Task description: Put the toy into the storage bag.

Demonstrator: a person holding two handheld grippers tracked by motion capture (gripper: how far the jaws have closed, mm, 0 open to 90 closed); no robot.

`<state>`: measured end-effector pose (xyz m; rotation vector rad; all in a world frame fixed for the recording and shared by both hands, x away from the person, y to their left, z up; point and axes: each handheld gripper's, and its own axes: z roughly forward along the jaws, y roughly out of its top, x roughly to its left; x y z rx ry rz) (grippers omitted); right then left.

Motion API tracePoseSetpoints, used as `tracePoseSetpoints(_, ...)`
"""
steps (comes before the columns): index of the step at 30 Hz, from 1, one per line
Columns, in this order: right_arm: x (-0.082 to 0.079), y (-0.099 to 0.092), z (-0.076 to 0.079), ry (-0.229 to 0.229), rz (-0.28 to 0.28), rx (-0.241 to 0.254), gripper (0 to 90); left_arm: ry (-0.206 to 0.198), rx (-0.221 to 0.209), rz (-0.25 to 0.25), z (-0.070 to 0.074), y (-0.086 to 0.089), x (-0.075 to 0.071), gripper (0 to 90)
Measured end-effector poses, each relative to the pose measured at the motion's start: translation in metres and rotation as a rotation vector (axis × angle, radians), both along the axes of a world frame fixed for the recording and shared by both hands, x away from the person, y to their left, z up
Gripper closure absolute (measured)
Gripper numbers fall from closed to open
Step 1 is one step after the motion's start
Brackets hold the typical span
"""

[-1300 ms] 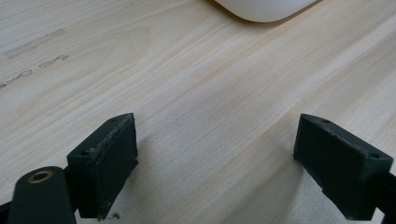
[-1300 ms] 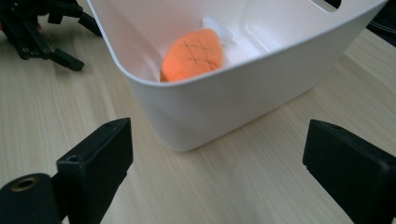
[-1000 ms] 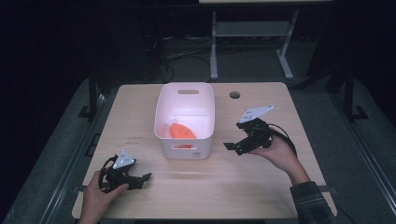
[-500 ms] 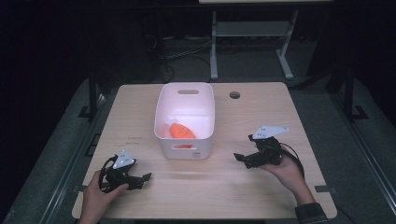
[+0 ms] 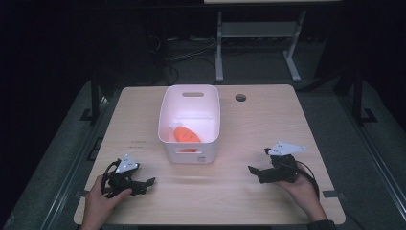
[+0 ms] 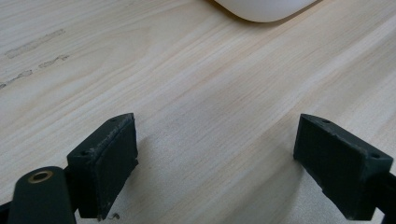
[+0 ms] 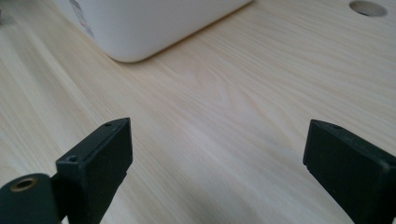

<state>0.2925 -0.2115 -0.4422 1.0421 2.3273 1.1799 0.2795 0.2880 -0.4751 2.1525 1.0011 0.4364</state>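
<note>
Centrally on the wooden table [image 5: 249,120] stands a white bin [image 5: 190,143], its long axis running from the person's edge toward the far edge, with a handle slot in each short wall. Inside the bin, toward its near end, lies an orange object [image 5: 186,134]; its long axis runs roughly across the bin, and its exact form cannot be told. The left gripper [image 5: 146,183] is held in the left hand [image 5: 98,201] low over the table, well apart from the bin, which lies ahead of its jaws and off to the side. The right gripper [image 5: 253,170] is held in the right hand [image 5: 301,187], its jaws directed toward the table's middle, with the bin ahead and off to one side. The left gripper view shows the left gripper [image 6: 215,163] with both jaws spread wide and bare wood between them; a rounded bottom corner of the bin [image 6: 266,7] appears beyond the jaws at the top edge. The right gripper view shows the right gripper [image 7: 217,168] with jaws likewise spread wide and holding nothing; the bin's wall [image 7: 149,23] stands ahead of the one jaw, and a round cable hole [image 7: 368,7] lies far beyond the other. The high view alone reveals the bin's contents and both hands; the gripper views alone make the jaw gaps plain.
</note>
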Motion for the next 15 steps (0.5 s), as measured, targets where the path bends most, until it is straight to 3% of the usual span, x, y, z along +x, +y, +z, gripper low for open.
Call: tracePoseSetpoints(15, -0.026, -0.031, -0.027, 0.014, -0.114, -0.045, 7.9, 0.0, 0.0, 0.0, 0.0, 0.0, 0.0, 12.6)
